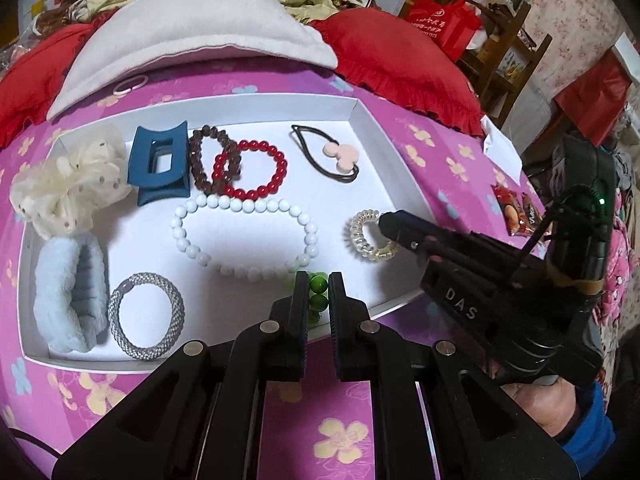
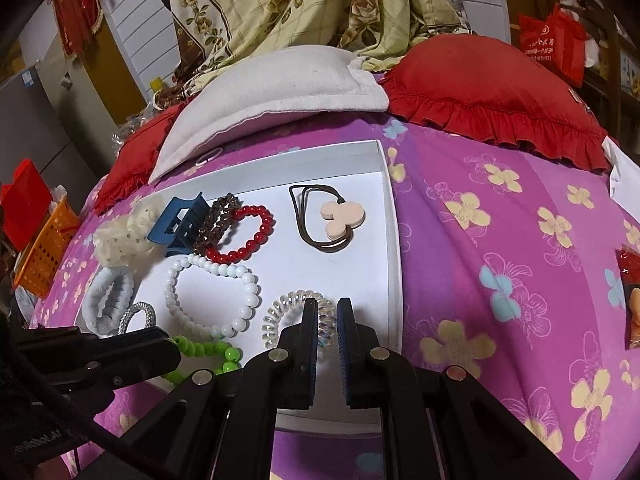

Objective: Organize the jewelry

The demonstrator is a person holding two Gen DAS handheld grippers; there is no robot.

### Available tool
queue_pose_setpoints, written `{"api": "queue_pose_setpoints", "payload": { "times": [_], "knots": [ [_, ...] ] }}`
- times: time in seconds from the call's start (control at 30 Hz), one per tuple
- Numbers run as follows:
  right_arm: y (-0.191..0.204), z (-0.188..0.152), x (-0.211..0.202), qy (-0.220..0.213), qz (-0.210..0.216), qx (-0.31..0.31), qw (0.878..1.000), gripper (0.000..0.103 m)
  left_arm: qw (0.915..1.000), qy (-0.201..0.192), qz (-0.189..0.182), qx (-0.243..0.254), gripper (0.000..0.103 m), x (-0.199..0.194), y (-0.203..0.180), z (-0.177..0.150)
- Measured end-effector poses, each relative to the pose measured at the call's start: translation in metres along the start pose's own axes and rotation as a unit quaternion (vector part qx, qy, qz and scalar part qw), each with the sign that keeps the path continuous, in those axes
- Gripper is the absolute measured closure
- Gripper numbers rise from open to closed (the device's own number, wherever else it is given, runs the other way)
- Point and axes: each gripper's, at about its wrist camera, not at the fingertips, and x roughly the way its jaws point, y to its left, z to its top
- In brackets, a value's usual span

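A white tray (image 1: 360, 108) (image 2: 380, 152) lies on the bed and holds several pieces. Among them are a white bead bracelet (image 1: 240, 203) (image 2: 252, 296), a red bead bracelet (image 1: 280, 168), a blue claw clip (image 1: 140, 168) and a mouse-shaped hair tie (image 1: 344, 156) (image 2: 340, 218). At the tray's near edge my left gripper (image 1: 318, 280) (image 2: 176, 356) is shut on a green bead bracelet (image 1: 319, 286) (image 2: 208, 350). Just to its right, my right gripper (image 2: 328, 304) (image 1: 384, 224) is shut on a clear spiral hair tie (image 2: 280, 312) (image 1: 360, 236) that rests on the tray floor.
A cream scrunchie (image 1: 68, 184), a pale blue fluffy clip (image 1: 64, 292) and a silver tie (image 1: 172, 300) fill the tray's left side. A grey pillow (image 1: 200, 20) and a red pillow (image 1: 400, 60) lie behind. A snack packet (image 1: 516, 208) sits on the sheet to the right.
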Motion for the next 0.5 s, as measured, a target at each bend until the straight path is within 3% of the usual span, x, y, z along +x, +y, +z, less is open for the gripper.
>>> {"api": "queue_pose_setpoints", "payload": {
  "times": [0.13,0.23,0.4,0.5],
  "knots": [
    [0.004,0.0,0.001,0.005,-0.007,-0.013,1.0,0.095,1.0,0.001,0.01,-0.001,0.095,0.002,0.0,-0.005],
    [0.006,0.001,-0.004,-0.001,-0.01,-0.014,1.0,0.073,0.9999,-0.005,0.015,0.003,0.095,-0.006,-0.001,-0.008],
    [0.023,-0.001,-0.024,-0.015,-0.006,-0.024,1.0,0.063,0.9991,-0.04,0.011,-0.005,0.093,-0.045,0.005,-0.019],
    [0.04,-0.005,-0.03,-0.013,0.004,-0.033,0.999,0.06,0.997,-0.069,0.029,-0.018,0.084,-0.079,0.017,-0.036]
  ]
}}
